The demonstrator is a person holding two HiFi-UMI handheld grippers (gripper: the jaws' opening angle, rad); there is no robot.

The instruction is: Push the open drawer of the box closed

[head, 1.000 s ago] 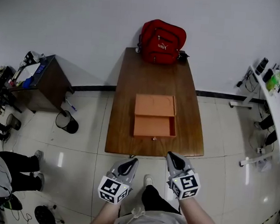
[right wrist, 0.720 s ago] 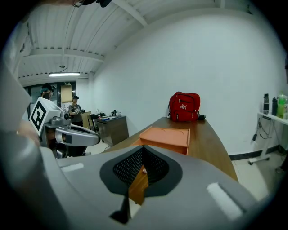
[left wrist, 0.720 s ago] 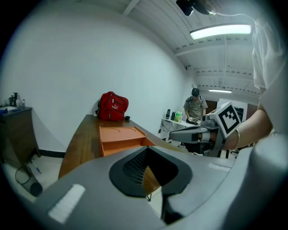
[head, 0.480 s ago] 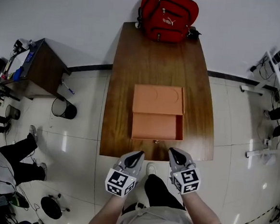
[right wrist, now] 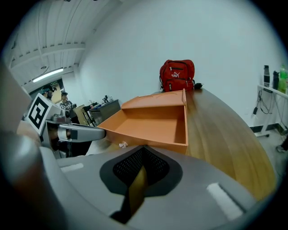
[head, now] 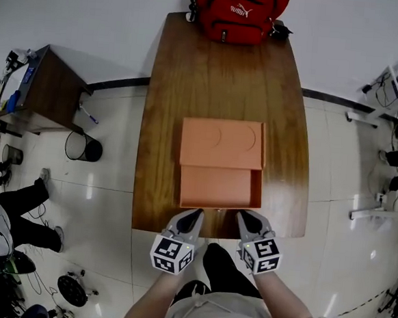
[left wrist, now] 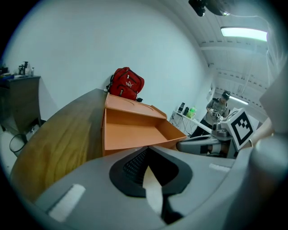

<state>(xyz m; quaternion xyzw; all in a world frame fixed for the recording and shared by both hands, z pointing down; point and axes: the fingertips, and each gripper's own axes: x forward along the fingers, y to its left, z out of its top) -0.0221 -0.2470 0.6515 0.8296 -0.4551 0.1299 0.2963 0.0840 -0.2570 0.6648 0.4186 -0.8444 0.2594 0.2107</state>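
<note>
Because the drawer (head: 218,188) stands pulled out of the orange box (head: 222,143) toward me, midway along the wooden surface (head: 162,118), its front panel is what I must press. So I hold my left gripper (head: 192,216) and right gripper (head: 245,219) side by side just before that panel. Each is clenched on nothing, tips aimed forward, flanking its small knob (right wrist: 121,144). A red backpack (head: 238,10) sits well beyond.
</note>
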